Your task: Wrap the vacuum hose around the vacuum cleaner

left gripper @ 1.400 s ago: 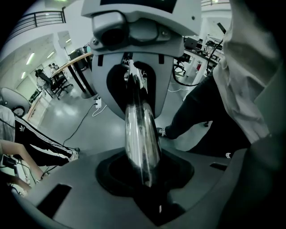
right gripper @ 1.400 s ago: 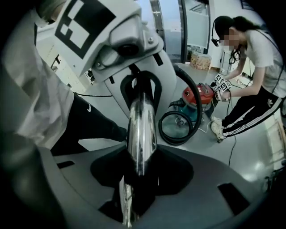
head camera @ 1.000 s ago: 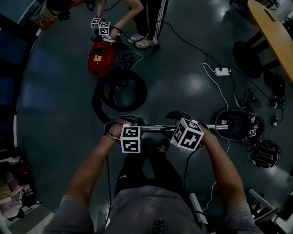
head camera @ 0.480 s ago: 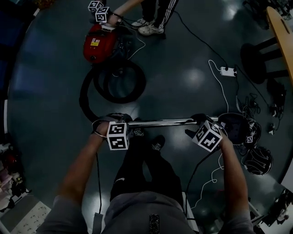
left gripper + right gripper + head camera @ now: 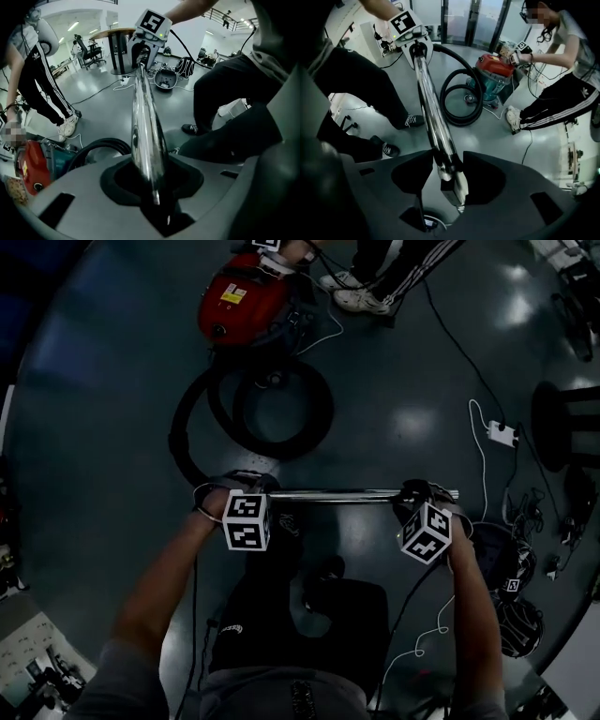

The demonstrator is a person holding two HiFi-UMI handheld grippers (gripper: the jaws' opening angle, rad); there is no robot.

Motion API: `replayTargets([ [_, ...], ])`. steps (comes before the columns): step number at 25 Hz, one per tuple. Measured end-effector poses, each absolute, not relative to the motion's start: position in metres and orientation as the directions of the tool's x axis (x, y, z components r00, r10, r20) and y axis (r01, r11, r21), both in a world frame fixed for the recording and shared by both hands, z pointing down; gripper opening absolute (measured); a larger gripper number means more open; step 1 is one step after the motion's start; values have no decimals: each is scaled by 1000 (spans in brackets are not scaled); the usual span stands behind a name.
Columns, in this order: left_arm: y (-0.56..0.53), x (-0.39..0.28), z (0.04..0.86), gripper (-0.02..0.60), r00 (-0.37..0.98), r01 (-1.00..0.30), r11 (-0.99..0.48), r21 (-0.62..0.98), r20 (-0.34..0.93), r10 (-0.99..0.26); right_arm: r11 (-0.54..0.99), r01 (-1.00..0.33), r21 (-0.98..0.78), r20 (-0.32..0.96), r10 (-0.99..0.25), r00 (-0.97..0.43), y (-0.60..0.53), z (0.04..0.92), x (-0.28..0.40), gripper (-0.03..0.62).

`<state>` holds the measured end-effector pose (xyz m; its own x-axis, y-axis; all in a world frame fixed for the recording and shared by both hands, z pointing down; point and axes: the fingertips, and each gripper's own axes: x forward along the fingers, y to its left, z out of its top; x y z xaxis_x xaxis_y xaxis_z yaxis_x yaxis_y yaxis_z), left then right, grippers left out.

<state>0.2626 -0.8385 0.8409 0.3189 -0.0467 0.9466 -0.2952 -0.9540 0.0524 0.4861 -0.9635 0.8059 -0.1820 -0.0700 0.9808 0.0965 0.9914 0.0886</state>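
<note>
Both grippers have come down toward the floor with the chrome wand [image 5: 347, 493] level between them, and the right gripper [image 5: 419, 493] has shifted out to the wand's free end. Its jaws have just been closing and now pinch that end. The left gripper [image 5: 239, 487] grips the wand's other end, where the black hose [image 5: 281, 451] joins. The hose lies in loose loops on the floor beside the red vacuum cleaner [image 5: 246, 304], where a second person [image 5: 394, 273] stands.
</note>
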Motion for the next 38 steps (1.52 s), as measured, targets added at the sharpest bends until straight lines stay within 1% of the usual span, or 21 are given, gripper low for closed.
replayTargets([
  [5, -846, 254, 910, 138, 294, -345, -939, 11, 951, -97, 976, 187, 115, 981, -82, -177, -980, 875, 470, 198],
  [11, -861, 260, 990, 138, 247, -401, -915, -46, 956, -156, 956, 243, 167, 977, -127, -170, -1008, 960, 470, 196],
  [15, -870, 267, 1044, 138, 242, -443, -896, -38, 957, -161, 945, 265, 192, 974, -151, -168, -1026, 1015, 470, 196],
  [23, -900, 299, 1131, 146, 227, -480, -876, -53, 957, -182, 910, 331, 251, 968, -228, -106, -1066, 1108, 493, 186],
  [29, -925, 314, 1186, 149, 197, -449, -886, -116, 954, -224, 917, 311, 250, 968, -244, -60, -1083, 1169, 512, 186],
  [38, -941, 329, 1240, 150, 211, -401, -913, -77, 962, -174, 944, 227, 240, 970, -244, -10, -1090, 1227, 536, 183],
])
